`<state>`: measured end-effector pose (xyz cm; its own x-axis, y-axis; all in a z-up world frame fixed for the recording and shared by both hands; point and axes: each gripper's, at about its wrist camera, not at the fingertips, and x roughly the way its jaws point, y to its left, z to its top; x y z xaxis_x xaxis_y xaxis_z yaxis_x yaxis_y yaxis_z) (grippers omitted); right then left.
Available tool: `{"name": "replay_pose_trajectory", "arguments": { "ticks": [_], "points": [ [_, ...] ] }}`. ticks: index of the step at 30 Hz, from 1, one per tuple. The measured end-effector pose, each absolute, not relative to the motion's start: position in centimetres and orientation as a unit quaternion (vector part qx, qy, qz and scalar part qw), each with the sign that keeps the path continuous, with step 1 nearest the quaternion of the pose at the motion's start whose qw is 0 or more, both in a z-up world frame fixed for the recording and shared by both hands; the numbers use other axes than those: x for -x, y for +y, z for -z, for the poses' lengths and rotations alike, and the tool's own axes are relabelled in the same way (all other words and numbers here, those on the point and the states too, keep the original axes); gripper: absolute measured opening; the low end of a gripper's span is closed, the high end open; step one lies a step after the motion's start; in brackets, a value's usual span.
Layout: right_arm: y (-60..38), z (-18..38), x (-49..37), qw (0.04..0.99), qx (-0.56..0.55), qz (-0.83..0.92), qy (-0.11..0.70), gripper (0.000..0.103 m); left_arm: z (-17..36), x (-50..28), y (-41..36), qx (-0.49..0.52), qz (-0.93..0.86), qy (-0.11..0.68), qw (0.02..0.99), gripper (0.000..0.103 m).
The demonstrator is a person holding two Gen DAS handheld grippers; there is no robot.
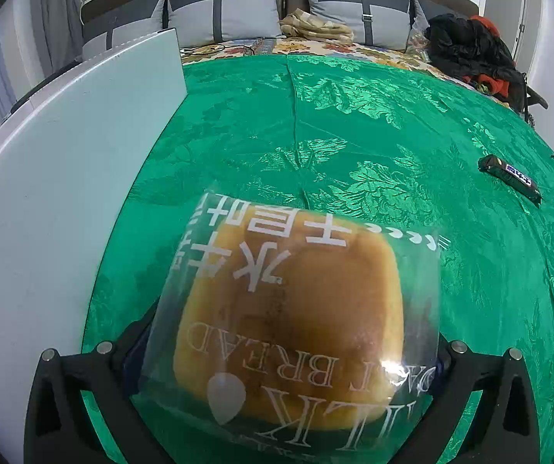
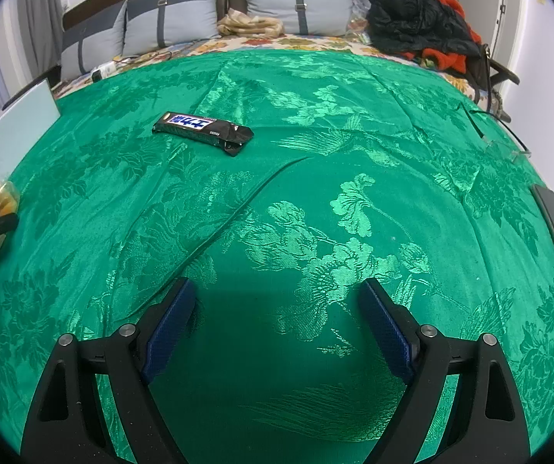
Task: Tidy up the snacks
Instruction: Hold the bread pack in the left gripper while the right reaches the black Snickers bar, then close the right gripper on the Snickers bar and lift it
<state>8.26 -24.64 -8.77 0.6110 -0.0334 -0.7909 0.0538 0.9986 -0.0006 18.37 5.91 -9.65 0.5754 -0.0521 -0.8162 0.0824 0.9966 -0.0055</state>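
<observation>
Left hand-held gripper spread wide around a clear-wrapped square golden bread bun with white lettering; bag edges possibly brushing the blue pads, hard to tell through the glossy film, though no squeeze visible. Bun lying flat on the shiny green floral-patterned cloth, just beside a pale white flat board at the left. Black chocolate bar wrapper with blue-and-white label resting on the same cloth, well apart from the bun, toward the far side. Right hand-held gripper standing apart with nothing between its blue pads, poised above bare green cloth. Grey strapped cushions lined along the back, black and orange bundle of clothing heaped at the far right corner.
</observation>
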Motion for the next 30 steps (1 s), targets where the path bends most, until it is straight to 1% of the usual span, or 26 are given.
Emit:
{"name": "replay_pose_trajectory", "arguments": {
  "ticks": [3, 5, 6, 7, 11, 13, 15, 16, 17, 18, 19, 22, 24, 25, 27, 30],
  "points": [
    [-24.6, 8.8, -8.3, 0.897, -0.012, 0.019, 0.442, 0.093, 9.6, -18.4, 5.9, -0.016, 0.038, 0.459, 0.887, 0.103],
    [-24.3, 8.7, -9.2, 0.891, 0.006, -0.021, 0.453, 0.092, 9.6, -18.5, 5.8, -0.016, 0.038, 0.459, 0.887, 0.103],
    [-24.0, 8.4, -10.3, 0.884, 0.021, -0.054, 0.464, 0.09, 9.4, -18.8, 5.7, -0.016, 0.039, 0.46, 0.887, 0.103],
    [-23.6, 7.8, -11.7, 0.877, 0.04, -0.08, 0.472, 0.09, 9.4, -18.8, 5.7, -0.016, 0.039, 0.46, 0.887, 0.103],
    [-22.1, 4.6, -17.8, 0.878, 0.09, -0.118, 0.456, 0.091, 9.4, -18.7, 5.7, -0.016, 0.04, 0.46, 0.887, 0.103],
    [-21.1, 4.7, -21.6, 0.861, 0.103, -0.137, 0.478, 0.089, 9.4, -18.7, 5.7, -0.016, 0.04, 0.46, 0.887, 0.103],
    [-20.0, 5.9, -24.8, 0.837, 0.112, -0.156, 0.512, 0.088, 9.4, -18.8, 5.7, -0.016, 0.04, 0.46, 0.887, 0.103],
    [-19.7, 6.5, -25.8, 0.828, 0.114, -0.16, 0.525, 0.08, 9.4, -18.8, 5.7, -0.016, 0.04, 0.46, 0.887, 0.103],
    [-19.4, 7.2, -26.6, 0.817, 0.112, -0.163, 0.542, 0.065, 9.4, -18.8, 5.7, -0.016, 0.04, 0.46, 0.887, 0.103],
    [-19.3, 7.8, -27.1, 0.806, 0.11, -0.162, 0.559, 0.044, 9.4, -18.8, 5.7, -0.016, 0.04, 0.46, 0.887, 0.103],
    [-19.4, 7.3, -27.2, 0.815, 0.103, -0.158, 0.548, 0.019, 9.3, -18.8, 5.7, -0.017, 0.041, 0.46, 0.887, 0.103],
    [-20.4, 6.6, -26.4, 0.814, 0.05, -0.137, 0.563, 0.018, 9.2, -19.3, 5.7, -0.021, 0.047, 0.474, 0.879, 0.101],
    [-21.0, 5.7, -24.7, 0.818, 0.031, -0.137, 0.558, 0.018, 8.2, -19.2, 6.3, 0.012, 0.04, 0.481, 0.876, 0.089],
    [-21.4, 5.2, -23.3, 0.818, 0.011, -0.139, 0.558, 0.018, 7.6, -19.0, 6.5, 0.03, 0.041, 0.48, 0.876, 0.086],
    [-21.7, 4.5, -21.8, 0.817, -0.014, -0.135, 0.561, 0.018, 5.7, -18.3, 6.7, 0.081, 0.058, 0.474, 0.875, 0.084],
    [-20.8, 2.5, -20.2, 0.817, -0.07, -0.148, 0.554, 0.018, 1.6, -16.9, 6.8, 0.116, 0.085, 0.449, 0.882, 0.084]
  ]
}}
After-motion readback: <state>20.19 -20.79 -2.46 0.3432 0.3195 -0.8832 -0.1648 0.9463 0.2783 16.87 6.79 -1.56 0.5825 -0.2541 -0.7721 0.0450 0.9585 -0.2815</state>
